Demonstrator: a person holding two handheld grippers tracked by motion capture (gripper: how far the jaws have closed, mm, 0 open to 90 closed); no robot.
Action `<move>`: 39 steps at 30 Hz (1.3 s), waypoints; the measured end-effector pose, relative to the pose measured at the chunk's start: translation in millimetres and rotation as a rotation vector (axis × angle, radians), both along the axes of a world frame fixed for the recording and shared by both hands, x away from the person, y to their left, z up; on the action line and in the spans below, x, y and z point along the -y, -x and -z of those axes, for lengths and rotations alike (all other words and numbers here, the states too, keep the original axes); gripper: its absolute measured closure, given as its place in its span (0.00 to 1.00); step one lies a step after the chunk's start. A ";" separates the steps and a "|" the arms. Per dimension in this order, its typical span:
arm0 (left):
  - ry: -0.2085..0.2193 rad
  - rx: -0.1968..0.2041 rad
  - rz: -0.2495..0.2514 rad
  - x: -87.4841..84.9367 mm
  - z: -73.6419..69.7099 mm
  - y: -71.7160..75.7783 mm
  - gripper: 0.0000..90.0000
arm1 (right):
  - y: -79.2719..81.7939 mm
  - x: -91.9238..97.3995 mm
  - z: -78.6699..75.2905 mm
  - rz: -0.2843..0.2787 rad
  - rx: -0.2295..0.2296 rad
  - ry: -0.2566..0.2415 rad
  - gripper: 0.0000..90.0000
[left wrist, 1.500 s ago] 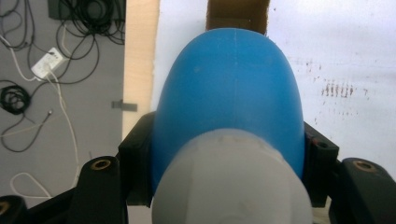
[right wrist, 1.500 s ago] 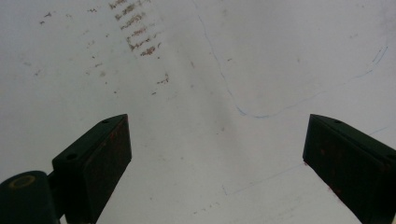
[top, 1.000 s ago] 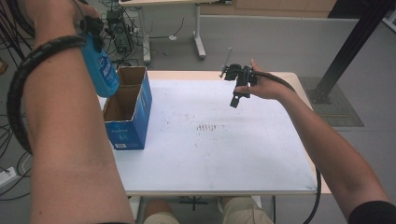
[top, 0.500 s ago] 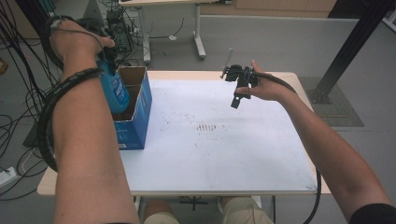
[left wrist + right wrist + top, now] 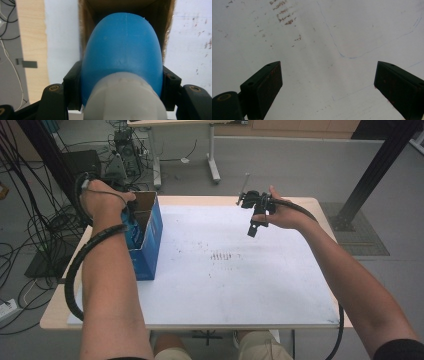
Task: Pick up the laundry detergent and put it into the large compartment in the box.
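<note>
White tabletop (image 5: 250,285) w/ blue box (image 5: 150,237) at its left edge, left hand-held gripper (image 5: 120,82) clamped on a blue bottle (image 5: 122,50) over the box's open top, right hand-held gripper (image 5: 328,85) spread wide, nothing in it, above the tabletop.

A white worktop (image 5: 210,285) is lying marked with brownish smudges (image 5: 224,255) near its middle – thin blue pen lines (image 5: 342,53) are crossing it too – while black cables (image 5: 30,225) are trailing over the grey floor (image 5: 300,160) beyond.
</note>
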State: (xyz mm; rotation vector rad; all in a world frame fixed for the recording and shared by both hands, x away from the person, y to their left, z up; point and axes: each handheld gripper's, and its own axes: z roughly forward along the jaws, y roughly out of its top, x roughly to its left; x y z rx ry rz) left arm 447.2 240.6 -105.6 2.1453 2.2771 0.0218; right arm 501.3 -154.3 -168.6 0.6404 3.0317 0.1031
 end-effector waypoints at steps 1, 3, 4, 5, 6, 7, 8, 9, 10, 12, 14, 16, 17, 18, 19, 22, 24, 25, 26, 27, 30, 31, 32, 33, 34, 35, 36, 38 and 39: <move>-0.001 0.004 -0.002 1.3 4.9 0.6 0.42 | -0.2 0.9 0.6 0.001 0.001 -0.002 0.09; -0.006 0.000 0.002 3.9 13.6 -0.2 0.42 | -0.9 1.2 1.1 0.005 0.000 0.002 0.09; -0.010 0.005 0.003 5.8 17.5 0.3 0.42 | -1.1 1.7 1.6 0.007 -0.001 0.001 0.09; -0.013 -0.001 0.009 7.3 21.1 -0.7 0.42 | -1.5 2.0 2.1 0.008 -0.002 0.001 0.09; -0.013 -0.003 0.009 8.4 24.5 -1.3 0.41 | -1.7 1.9 2.7 0.012 -0.003 0.002 0.09; -0.015 0.000 0.009 9.6 27.6 -0.8 0.42 | -2.1 1.7 3.5 0.013 -0.003 0.004 0.09; -0.017 0.000 0.014 11.0 30.3 -0.9 0.41 | -2.4 1.6 4.3 0.016 -0.004 0.005 0.09; -0.018 0.000 0.020 12.1 32.7 -1.2 0.42 | -3.0 1.8 5.4 0.012 -0.005 0.003 0.09; -0.017 0.000 0.023 12.4 34.8 -1.3 0.41 | -3.6 1.0 5.8 0.013 -0.007 0.007 0.09; -0.013 -0.003 0.026 12.5 39.2 -1.7 0.41 | -3.7 0.8 7.6 0.017 -0.009 0.006 0.09; -0.013 0.003 0.028 12.9 42.8 -0.7 0.41 | -4.2 0.7 8.9 0.015 -0.011 0.008 0.09; -0.015 -0.003 0.032 13.3 46.4 -0.8 0.41 | -4.2 1.2 10.1 0.016 -0.012 0.006 0.09; -0.016 -0.008 0.035 13.6 48.4 -1.1 0.41 | -4.1 1.3 10.1 0.016 -0.012 0.007 0.09; -0.017 -0.001 0.033 13.3 50.0 0.6 0.41 | -3.9 1.5 10.1 0.017 -0.012 0.008 0.09; -0.018 0.011 0.032 13.4 50.3 2.8 0.41 | -4.0 1.7 10.0 0.017 -0.014 0.009 0.09; -0.021 0.013 0.042 14.4 50.2 4.5 0.41 | -3.5 2.9 9.2 0.021 -0.012 0.011 0.09; -0.022 0.021 0.047 15.1 50.8 6.8 0.41 | -3.1 4.1 8.1 0.027 -0.009 0.009 0.09; -0.024 0.024 0.049 15.3 50.8 7.7 0.41 | -2.7 4.5 7.5 0.030 -0.008 0.008 0.09; -0.024 0.029 0.051 15.3 51.2 8.9 0.41 | -2.4 4.4 6.8 0.029 -0.006 0.010 0.09; -0.024 0.028 0.054 15.0 51.0 9.1 0.41 | -1.9 4.6 6.7 0.029 -0.004 0.008 0.09; -0.022 0.035 0.057 14.2 51.4 10.8 0.41 | -1.2 3.4 7.5 0.032 -0.003 0.012 0.09; -0.021 0.036 0.057 13.9 51.4 11.1 0.41 | -1.4 2.8 8.0 0.032 -0.004 0.013 0.09; -0.021 0.039 0.057 13.6 51.6 11.6 0.41 | -1.4 2.1 8.5 0.033 -0.004 0.014 0.09; -0.021 0.039 0.057 13.3 51.6 11.7 0.41 | -1.4 1.4 8.9 0.035 -0.004 0.015 0.09; -0.021 0.039 0.057 13.3 51.7 11.6 0.41 | -1.5 0.9 9.5 0.036 -0.004 0.014 0.09; -0.021 0.038 0.058 13.5 51.7 11.4 0.41 | -2.1 0.1 9.7 0.037 -0.006 0.017 0.09; -0.022 0.038 0.057 13.9 51.7 11.2 0.41 | -2.4 -0.5 10.1 0.041 -0.006 0.017 0.09; -0.024 0.040 0.058 14.7 51.9 11.3 0.41 | -3.8 -0.1 10.9 0.045 -0.010 0.013 0.09; -0.024 0.040 0.059 14.8 52.0 11.2 0.41 | -4.2 -0.4 11.1 0.046 -0.011 0.015 0.09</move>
